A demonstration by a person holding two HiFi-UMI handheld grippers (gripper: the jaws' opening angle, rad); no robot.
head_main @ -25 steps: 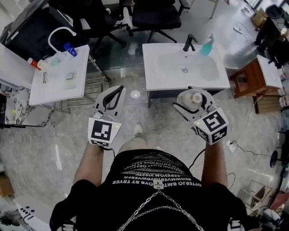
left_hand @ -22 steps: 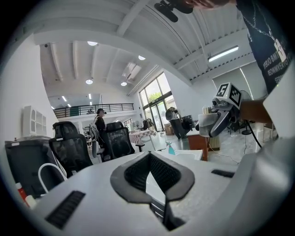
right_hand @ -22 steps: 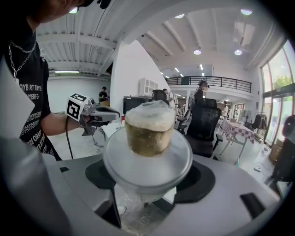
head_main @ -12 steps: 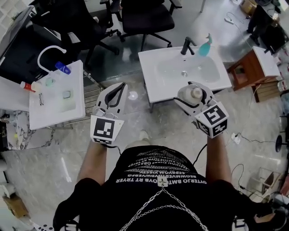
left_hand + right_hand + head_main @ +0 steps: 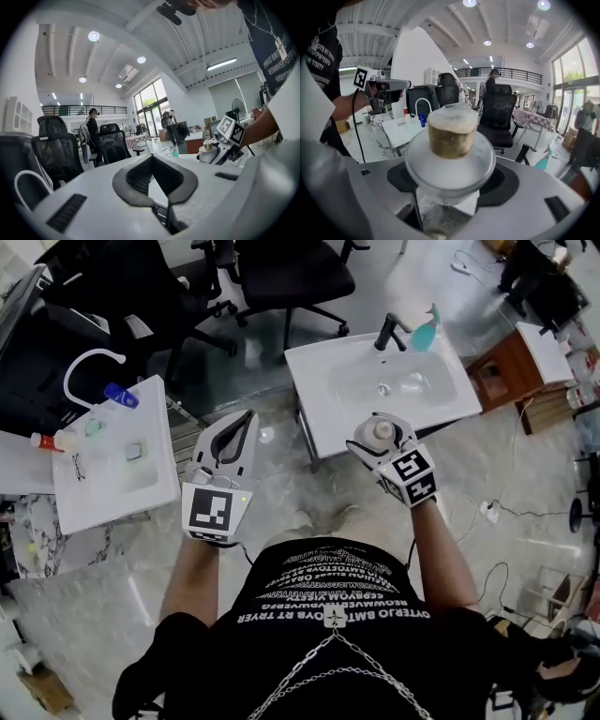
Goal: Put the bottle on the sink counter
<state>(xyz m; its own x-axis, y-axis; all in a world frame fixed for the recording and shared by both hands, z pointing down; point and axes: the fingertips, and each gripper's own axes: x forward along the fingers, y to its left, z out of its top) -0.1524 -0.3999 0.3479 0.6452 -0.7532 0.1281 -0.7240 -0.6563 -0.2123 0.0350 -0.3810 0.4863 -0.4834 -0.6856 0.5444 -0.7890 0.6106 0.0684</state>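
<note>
My right gripper (image 5: pixel 379 441) is shut on a clear bottle (image 5: pixel 381 431) with a tan cork-like cap, held upright in the air just in front of the white sink counter (image 5: pixel 323 413). Seen from the right gripper view, the bottle (image 5: pixel 452 136) fills the middle, with a black pad on either side of it. The counter carries a black faucet (image 5: pixel 389 331) and a teal bottle (image 5: pixel 427 331) at its back. Over the floor left of the sink, my left gripper (image 5: pixel 246 420) is shut with nothing in it. Its black pads (image 5: pixel 136 176) meet at the tip.
A second white counter (image 5: pixel 141 488) stands at the left with a curved white faucet (image 5: pixel 89 367), a blue bottle (image 5: pixel 120 395) and small items. Black office chairs (image 5: pixel 291 268) stand behind the sink. A brown wooden stand (image 5: pixel 502 376) is to the sink's right. Cables (image 5: pixel 487 512) lie on the floor.
The person has stepped closer to the sink. My right gripper with the bottle has moved left and up to the counter's front edge. The left gripper keeps its pose.
</note>
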